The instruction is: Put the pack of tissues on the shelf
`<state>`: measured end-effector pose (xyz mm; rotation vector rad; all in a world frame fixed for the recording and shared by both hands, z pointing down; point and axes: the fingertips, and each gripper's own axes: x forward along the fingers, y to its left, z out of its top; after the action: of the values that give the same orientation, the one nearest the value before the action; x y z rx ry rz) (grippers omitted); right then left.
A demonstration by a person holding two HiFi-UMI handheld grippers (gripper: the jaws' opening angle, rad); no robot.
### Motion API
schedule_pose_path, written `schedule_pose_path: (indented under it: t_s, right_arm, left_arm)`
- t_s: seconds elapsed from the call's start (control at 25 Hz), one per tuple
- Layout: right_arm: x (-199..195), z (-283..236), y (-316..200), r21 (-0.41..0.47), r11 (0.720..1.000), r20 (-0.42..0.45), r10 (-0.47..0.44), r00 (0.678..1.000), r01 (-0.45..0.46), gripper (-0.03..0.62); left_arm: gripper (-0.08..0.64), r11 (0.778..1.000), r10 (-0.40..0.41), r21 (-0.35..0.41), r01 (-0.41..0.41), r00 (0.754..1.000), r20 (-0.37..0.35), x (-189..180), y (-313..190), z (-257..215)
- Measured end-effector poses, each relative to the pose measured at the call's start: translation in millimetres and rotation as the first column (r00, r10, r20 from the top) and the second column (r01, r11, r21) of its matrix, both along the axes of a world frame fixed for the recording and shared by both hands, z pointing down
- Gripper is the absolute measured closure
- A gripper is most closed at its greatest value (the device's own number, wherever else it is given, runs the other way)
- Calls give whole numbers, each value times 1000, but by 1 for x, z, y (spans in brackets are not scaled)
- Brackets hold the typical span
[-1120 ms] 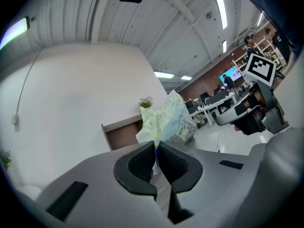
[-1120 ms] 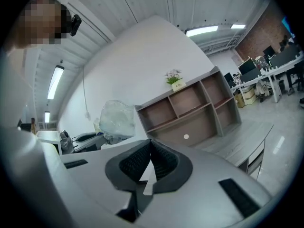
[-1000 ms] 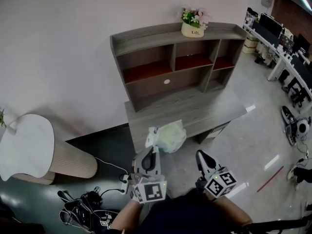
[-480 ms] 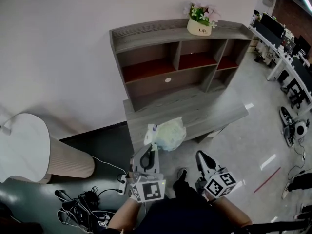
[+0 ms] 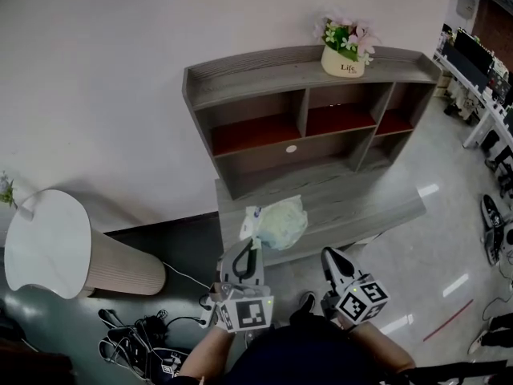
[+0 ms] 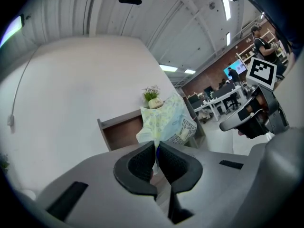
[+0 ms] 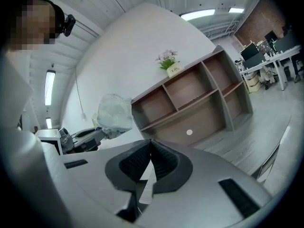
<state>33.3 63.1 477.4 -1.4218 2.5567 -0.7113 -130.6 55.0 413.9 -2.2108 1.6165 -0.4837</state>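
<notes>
The left tongs (image 5: 250,249) are closed on the pack of tissues (image 5: 277,222), with both dark ribbed pads (image 6: 142,163) pressed against a thin edge of the pale green wrapper. The rest of the pack (image 6: 167,121) projects beyond the tips, clear of any surface. In the head view the pack appears over the front left part of the grey wooden table (image 5: 353,195) and is not resting on it. It is not on the shelf (image 5: 240,87), which stands at the rear of the table against the white wall. The shelf has a curved top board and open compartments with reddish floors, and the visible compartments hold nothing. A cream pot of flowers (image 5: 345,58) stands on the top board toward its right end. The right tongs (image 5: 331,257) are held beside the left tongs, to the right of the pack and apart from it. Their jaws are together at the tips with nothing between them, as the right gripper view (image 7: 151,144) confirms. That view also shows the pack (image 7: 114,113) at left, carried by the other tool. Each tool carries its marker cube (image 5: 247,313) near the person's hand. A round white side table (image 5: 44,241) stands to the left of the table, and a tangle of black cables (image 5: 136,337) lies on the floor near it.
</notes>
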Motion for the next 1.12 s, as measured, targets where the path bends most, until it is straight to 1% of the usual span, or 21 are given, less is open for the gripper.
schedule_pose_path:
  t_s: [0.16, 0.32, 0.44, 0.64, 0.92, 1.04, 1.12]
  right_arm:
    - [13, -1, -27, -1, 1000, 19, -13, 1000, 13, 581]
    - [25, -3, -46, 0, 1000, 33, -31, 999, 31, 581]
    - [34, -1, -56, -13, 999, 46, -44, 998, 45, 581]
    - [43, 1, -71, -23, 998, 56, -61, 997, 62, 581]
    - [42, 18, -89, -69, 995, 63, -68, 996, 73, 581]
    - [43, 21, -104, -77, 996, 60, -49, 997, 54, 581]
    - [45, 20, -116, -77, 997, 55, -26, 998, 30, 581]
  left_arm:
    - [537, 999, -33, -3, 33, 999, 18, 7, -19, 1]
    - [537, 998, -61, 13, 60, 997, 53, 14, -36, -5]
    - [537, 996, -91, 3, 91, 995, 49, 20, -47, -5]
    - [537, 991, -132, 17, 131, 989, 69, 22, -66, -7]
    - [537, 991, -134, 29, 132, 985, 112, 19, -100, -6]
    - [537, 991, -131, 17, 130, 987, 95, 15, -119, -1]
    - [537, 993, -116, 22, 114, 988, 101, 14, -134, -2]
